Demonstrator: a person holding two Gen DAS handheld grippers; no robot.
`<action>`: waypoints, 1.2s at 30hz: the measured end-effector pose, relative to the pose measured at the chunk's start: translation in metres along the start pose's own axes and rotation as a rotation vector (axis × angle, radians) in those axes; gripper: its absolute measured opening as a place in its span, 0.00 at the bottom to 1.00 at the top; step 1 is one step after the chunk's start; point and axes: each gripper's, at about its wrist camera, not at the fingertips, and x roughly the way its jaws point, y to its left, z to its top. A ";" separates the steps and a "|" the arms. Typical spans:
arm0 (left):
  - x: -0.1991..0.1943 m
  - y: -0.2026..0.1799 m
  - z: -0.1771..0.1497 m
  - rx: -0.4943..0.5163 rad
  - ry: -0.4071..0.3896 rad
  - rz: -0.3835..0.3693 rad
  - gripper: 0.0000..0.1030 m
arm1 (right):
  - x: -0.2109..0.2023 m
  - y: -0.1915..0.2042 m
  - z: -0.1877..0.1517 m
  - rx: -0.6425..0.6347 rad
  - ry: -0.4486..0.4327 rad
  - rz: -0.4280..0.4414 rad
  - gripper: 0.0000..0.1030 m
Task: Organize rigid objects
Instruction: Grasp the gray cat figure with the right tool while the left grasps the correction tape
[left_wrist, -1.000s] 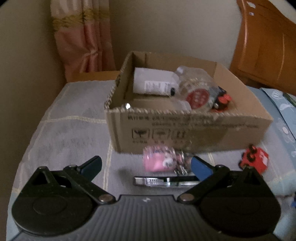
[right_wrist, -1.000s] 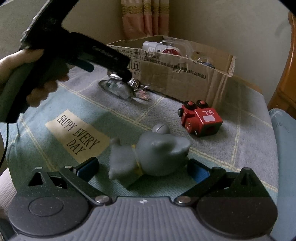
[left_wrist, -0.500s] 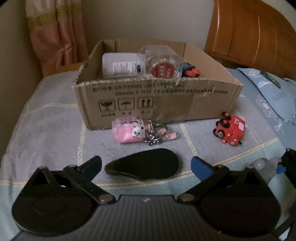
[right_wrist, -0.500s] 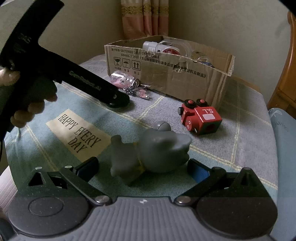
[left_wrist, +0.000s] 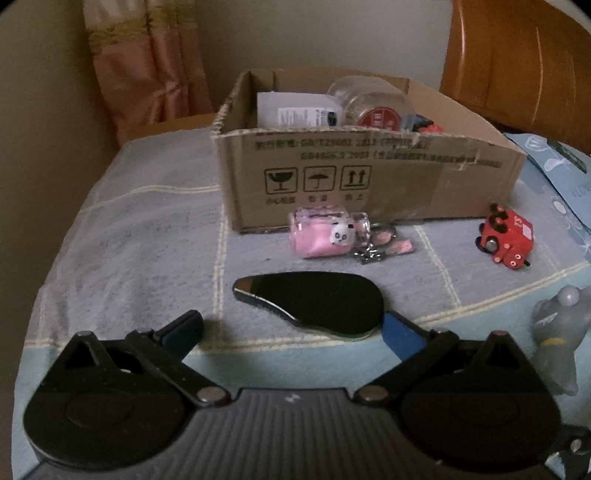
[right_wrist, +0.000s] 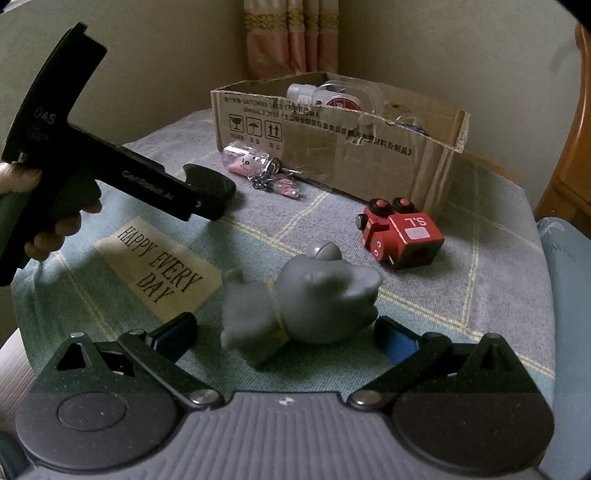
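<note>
Backed off, the left hand-held gripper (left_wrist: 291, 328) gapes before the black oval case (left_wrist: 314, 301), its long axis crosswise, narrow end pointing left.

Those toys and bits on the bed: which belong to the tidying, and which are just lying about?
Tidying:
black teardrop-shaped object
pink panda keychain
red wooden toy train
grey rubber animal figure
brown cardboard box

Just there:
pink curtain
"HAPPY EVERY DAY" patch
wooden headboard
</note>
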 end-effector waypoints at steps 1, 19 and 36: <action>0.001 -0.001 0.000 0.003 -0.007 -0.001 0.99 | 0.000 0.000 0.000 -0.001 -0.001 0.001 1.00; 0.008 -0.015 0.006 0.031 -0.045 -0.025 0.99 | 0.001 -0.004 0.001 -0.035 0.006 0.030 1.00; 0.005 -0.017 0.008 0.045 -0.040 -0.032 0.87 | -0.006 -0.003 0.013 -0.108 -0.040 0.010 0.78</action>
